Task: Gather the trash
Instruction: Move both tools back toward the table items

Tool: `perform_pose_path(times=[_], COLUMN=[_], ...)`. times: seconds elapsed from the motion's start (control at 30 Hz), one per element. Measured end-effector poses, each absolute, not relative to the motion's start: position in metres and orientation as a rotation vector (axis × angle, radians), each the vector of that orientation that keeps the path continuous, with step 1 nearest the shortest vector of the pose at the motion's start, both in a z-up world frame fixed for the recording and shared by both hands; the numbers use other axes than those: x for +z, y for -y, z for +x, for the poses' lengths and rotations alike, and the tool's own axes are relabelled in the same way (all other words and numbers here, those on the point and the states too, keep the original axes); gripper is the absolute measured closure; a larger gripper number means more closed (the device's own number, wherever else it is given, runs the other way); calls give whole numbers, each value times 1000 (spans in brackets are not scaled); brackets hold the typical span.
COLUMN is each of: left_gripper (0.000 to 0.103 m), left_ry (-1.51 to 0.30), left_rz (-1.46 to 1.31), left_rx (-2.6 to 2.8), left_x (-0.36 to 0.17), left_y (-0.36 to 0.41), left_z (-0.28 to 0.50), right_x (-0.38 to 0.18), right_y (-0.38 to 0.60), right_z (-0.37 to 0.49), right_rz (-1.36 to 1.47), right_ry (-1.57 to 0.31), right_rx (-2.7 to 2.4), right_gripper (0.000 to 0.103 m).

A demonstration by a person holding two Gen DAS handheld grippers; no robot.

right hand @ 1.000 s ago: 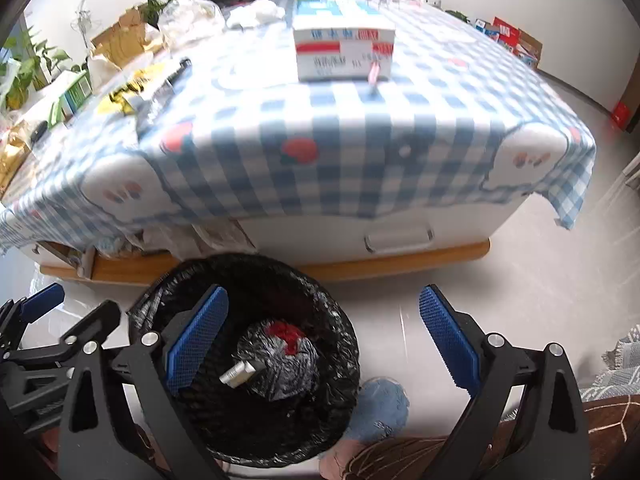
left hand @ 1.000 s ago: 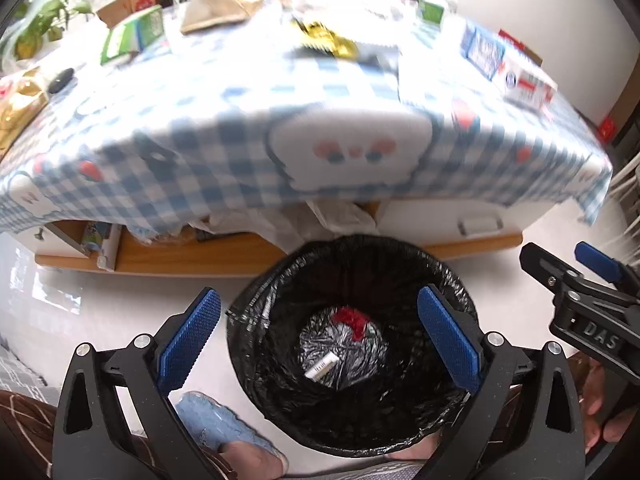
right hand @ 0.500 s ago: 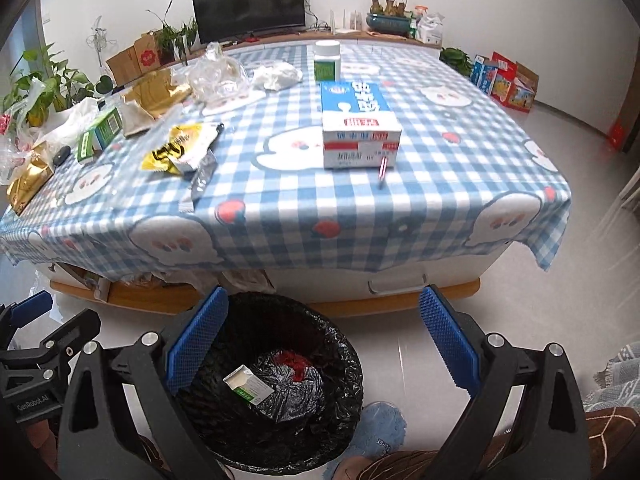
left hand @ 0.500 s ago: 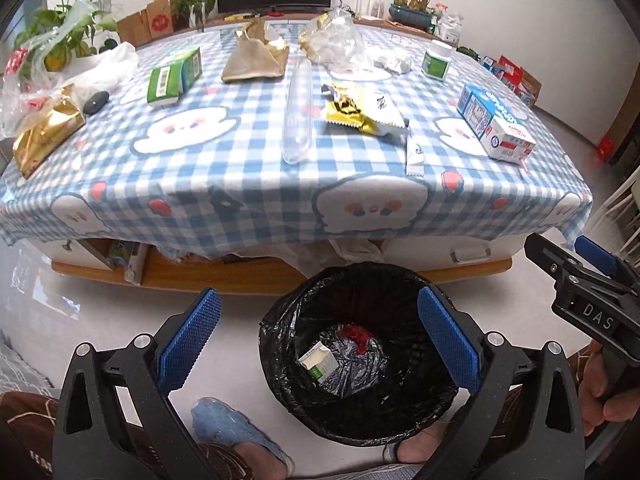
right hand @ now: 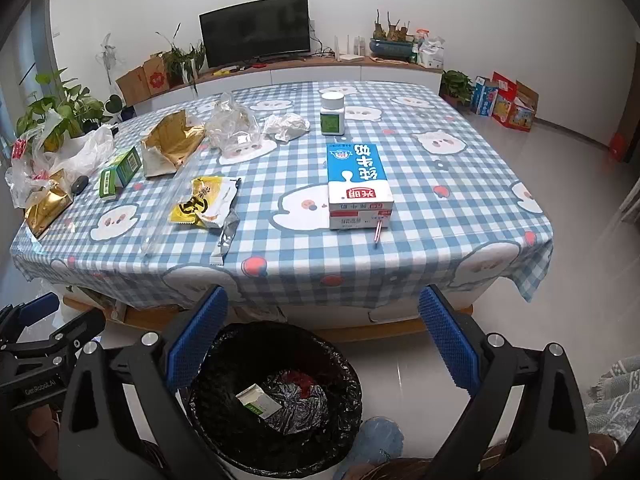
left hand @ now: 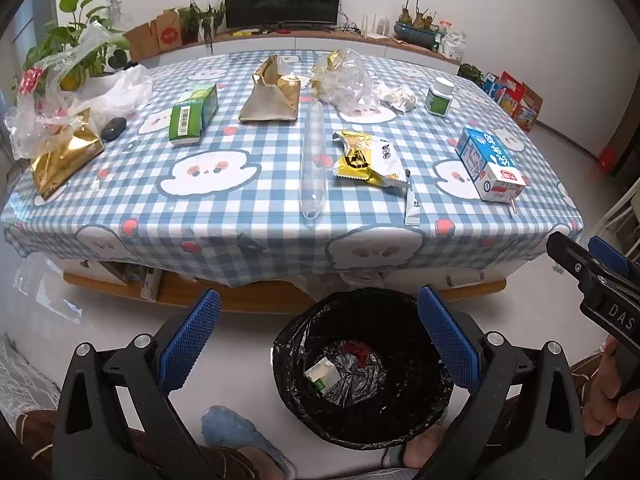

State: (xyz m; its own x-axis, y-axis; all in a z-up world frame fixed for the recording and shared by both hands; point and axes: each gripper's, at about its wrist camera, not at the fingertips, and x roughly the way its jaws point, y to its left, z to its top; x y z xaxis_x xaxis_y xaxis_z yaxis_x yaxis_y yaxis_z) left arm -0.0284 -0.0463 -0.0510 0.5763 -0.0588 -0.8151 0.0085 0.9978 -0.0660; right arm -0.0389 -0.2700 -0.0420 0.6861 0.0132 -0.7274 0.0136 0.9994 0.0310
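A black-lined trash bin (left hand: 292,368) (right hand: 208,380) stands on the floor before the table; a small white-green carton (left hand: 323,375) (right hand: 258,401) lies inside. My left gripper (left hand: 318,338) is open and empty above the bin. My right gripper (right hand: 322,338) is open and empty, right of the bin. On the checked tablecloth (left hand: 240,216) lie a blue milk carton (left hand: 490,170) (right hand: 358,186), a yellow snack wrapper (left hand: 368,158) (right hand: 206,202), a clear plastic tube (left hand: 314,160), a green box (left hand: 194,118) (right hand: 120,172), gold bags (left hand: 276,96) and a green-labelled bottle (right hand: 332,114).
Crumpled clear plastic (left hand: 346,80), a tissue ball (right hand: 288,126) and a silver sachet (right hand: 226,236) also lie on the table. Plastic bags and plants (left hand: 72,76) crowd its left end. A blue slipper (left hand: 240,436) is by the bin. A TV stands behind.
Both grippers have risen and pulled back from the bin, so the whole tabletop now shows. The white-green carton has turned and settled inside the bin.
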Motion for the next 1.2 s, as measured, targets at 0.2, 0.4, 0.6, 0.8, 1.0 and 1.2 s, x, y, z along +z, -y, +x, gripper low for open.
perform_pose_path(times=[0.2, 0.4, 0.6, 0.8, 1.0, 1.2], left_gripper=[7, 7, 7, 6, 6, 6], left_ry=[-936, -947, -953, -956, -986, -998], left_rz=[-54, -68, -71, -69, -66, -49], left_rx=[-25, -13, -8, 5, 17, 25], left_x=[-38, -35, -31, -33, -45, -49], left_y=[43, 35, 31, 24, 19, 20], left_z=[-14, 12, 41, 73, 103, 129], right_x=[-26, -23, -26, -31, -39, -48], right_y=[271, 277, 283, 290, 296, 296], right_z=[-28, -9, 18, 48, 82, 111], right_rz=[14, 18, 7, 0, 4, -8], right_ry=[-792, -804, -827, -852, -893, -933], right_rx=[6, 11, 5, 0, -6, 3], right_gripper=[11, 11, 11, 11, 11, 11])
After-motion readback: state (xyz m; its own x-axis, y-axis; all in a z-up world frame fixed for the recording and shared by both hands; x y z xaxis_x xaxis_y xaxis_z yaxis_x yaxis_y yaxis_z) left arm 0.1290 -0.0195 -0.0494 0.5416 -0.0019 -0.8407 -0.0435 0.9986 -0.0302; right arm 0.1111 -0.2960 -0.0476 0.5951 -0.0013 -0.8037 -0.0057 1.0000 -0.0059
